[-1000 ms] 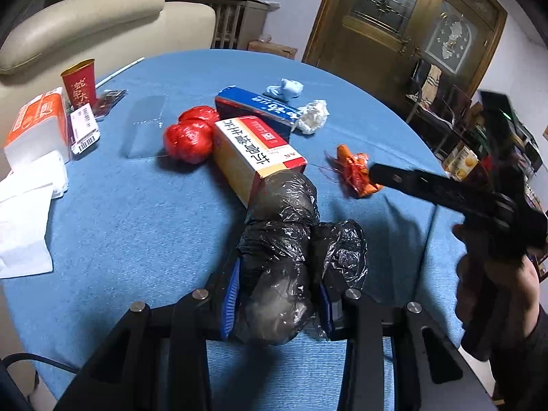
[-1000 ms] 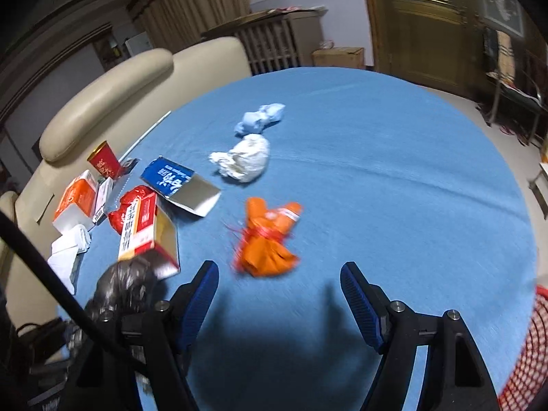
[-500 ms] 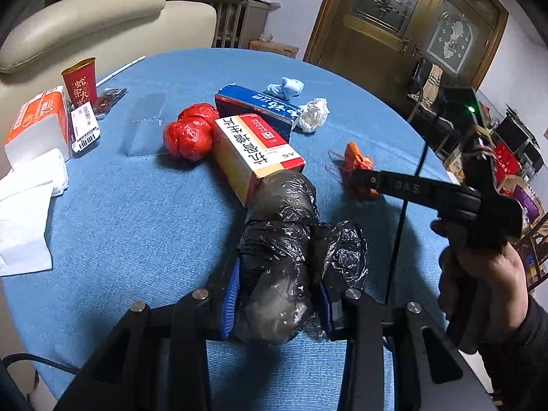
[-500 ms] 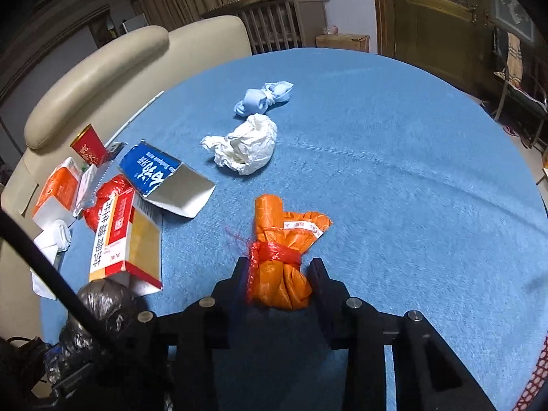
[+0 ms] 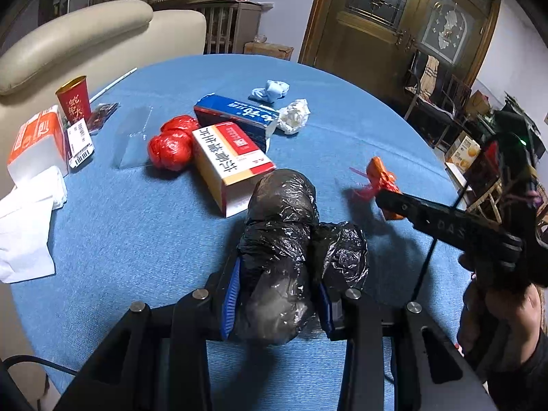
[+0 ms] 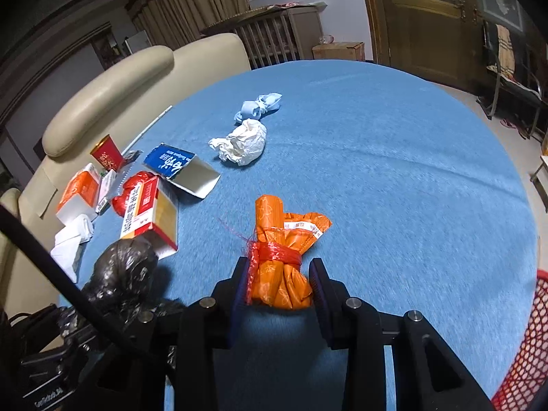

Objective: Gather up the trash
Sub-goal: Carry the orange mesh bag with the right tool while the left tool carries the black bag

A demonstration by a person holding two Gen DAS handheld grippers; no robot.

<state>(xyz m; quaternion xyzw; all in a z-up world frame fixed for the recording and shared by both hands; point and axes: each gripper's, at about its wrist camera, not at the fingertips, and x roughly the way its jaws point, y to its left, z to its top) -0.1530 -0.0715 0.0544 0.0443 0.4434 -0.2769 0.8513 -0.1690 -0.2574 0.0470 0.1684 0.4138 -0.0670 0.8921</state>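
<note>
On the blue round table (image 5: 342, 109), a white-and-orange carton (image 5: 36, 145) and a red cup (image 5: 73, 97) stand at the left edge, then come a red bag (image 5: 171, 145), a red-and-white box (image 5: 229, 161) and a crumpled white paper (image 5: 293, 120). In the middle the left gripper (image 5: 275, 294) is clenched on a black bag (image 5: 279, 253) resting on the cloth. To the right, the right gripper (image 6: 279, 286), whose jaws have just been closing, grasps an orange bundle (image 6: 282, 257) tied with red netting, beside a red mesh basket (image 6: 524, 349).

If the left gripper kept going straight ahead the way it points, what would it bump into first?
Probably the red and white box: it lies right beyond the black bag that the left gripper holds, though depth is hard to judge.
</note>
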